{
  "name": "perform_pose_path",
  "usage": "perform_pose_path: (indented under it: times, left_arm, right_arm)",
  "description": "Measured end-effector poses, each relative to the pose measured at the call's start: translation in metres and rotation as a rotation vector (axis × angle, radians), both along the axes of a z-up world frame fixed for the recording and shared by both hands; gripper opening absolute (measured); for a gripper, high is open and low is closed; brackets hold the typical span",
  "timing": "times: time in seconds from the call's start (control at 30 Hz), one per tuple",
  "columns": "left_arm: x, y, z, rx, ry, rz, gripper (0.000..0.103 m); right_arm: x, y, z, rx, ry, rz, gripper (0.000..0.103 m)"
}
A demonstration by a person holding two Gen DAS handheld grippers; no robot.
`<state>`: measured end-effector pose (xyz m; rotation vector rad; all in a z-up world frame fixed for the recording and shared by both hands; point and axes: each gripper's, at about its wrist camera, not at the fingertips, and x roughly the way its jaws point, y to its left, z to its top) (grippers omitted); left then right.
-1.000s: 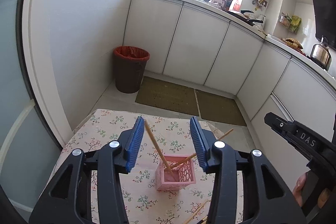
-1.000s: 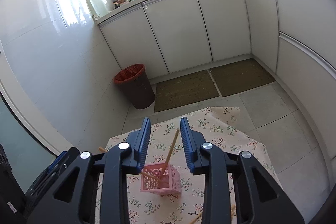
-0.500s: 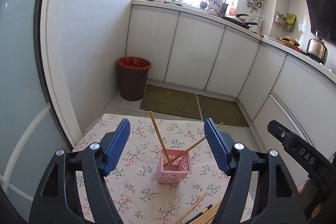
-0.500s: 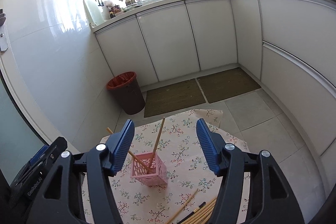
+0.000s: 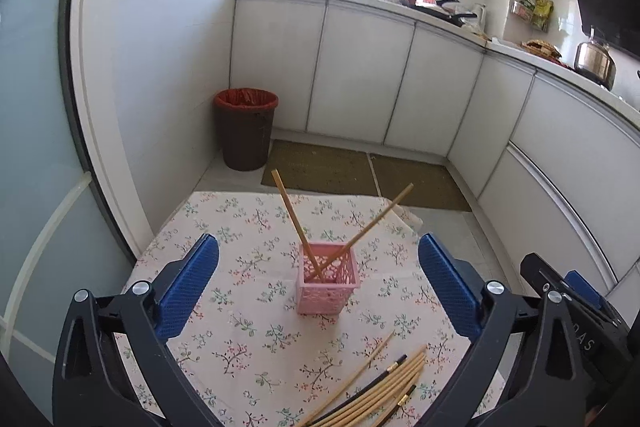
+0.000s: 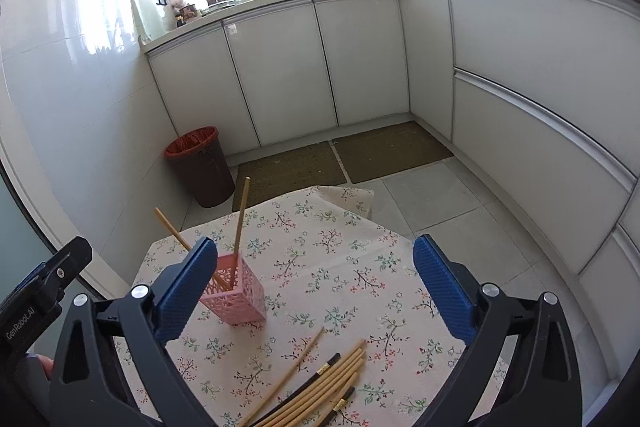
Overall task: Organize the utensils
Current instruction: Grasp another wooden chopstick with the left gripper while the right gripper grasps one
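A pink lattice holder (image 5: pixel 327 283) stands on the floral tablecloth (image 5: pixel 248 291) with two wooden chopsticks (image 5: pixel 294 221) leaning out of it. It also shows in the right wrist view (image 6: pixel 236 293). A loose pile of wooden and black chopsticks (image 5: pixel 376 393) lies on the cloth nearer me, also seen in the right wrist view (image 6: pixel 320 387). My left gripper (image 5: pixel 318 287) is open and empty, held back above the table. My right gripper (image 6: pixel 310 287) is open and empty, to the right of the holder.
A dark bin with a red liner (image 5: pixel 245 129) stands on the floor beyond the table. White cabinets (image 5: pixel 360 79) run along the back and right. Two brown mats (image 5: pixel 320 169) lie on the floor. The table's far edge (image 6: pixel 320 193) is close behind the holder.
Both grippers opened wide and drew back and up from the holder. Each let go of a chopstick, which now leans in the holder. The loose chopstick pile came into view.
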<state>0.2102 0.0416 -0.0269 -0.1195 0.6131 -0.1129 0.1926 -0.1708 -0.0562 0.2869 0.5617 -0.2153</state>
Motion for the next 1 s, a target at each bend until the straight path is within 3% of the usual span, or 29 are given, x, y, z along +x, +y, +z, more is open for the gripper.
perform_pose_path:
  times: [0.17,0.33,0.47,0.57,0.67,0.73,0.8,1.0]
  left_arm:
    - [0.015,-0.026,-0.036,0.001,0.207,-0.156,0.096]
    - [0.023,-0.071,-0.088,0.138,0.396,-0.308,0.096]
    - [0.025,-0.099,-0.126,0.244,0.466,-0.348,0.096]
    - [0.039,-0.114,-0.147,0.297,0.487,-0.318,0.096]
    - [0.053,-0.127,-0.163,0.308,0.528,-0.321,0.085]
    - [0.065,-0.136,-0.176,0.316,0.562,-0.327,0.07]
    - [0.076,-0.145,-0.191,0.331,0.594,-0.323,0.061]
    - [0.096,-0.156,-0.225,0.395,0.65,-0.3,0.049]
  right_arm:
    - [-0.029,-0.042,-0.039,0.083,0.081,-0.107,0.096]
    - [-0.042,-0.082,-0.076,0.196,0.169,-0.205,0.096]
    - [-0.039,-0.1,-0.089,0.265,0.248,-0.244,0.096]
    - [-0.032,-0.108,-0.103,0.285,0.312,-0.199,0.096]
    - [-0.027,-0.117,-0.12,0.299,0.372,-0.182,0.096]
    - [-0.025,-0.125,-0.129,0.346,0.403,-0.168,0.096]
    - [-0.025,-0.133,-0.134,0.376,0.412,-0.174,0.096]
    - [-0.019,-0.148,-0.142,0.427,0.437,-0.172,0.096]
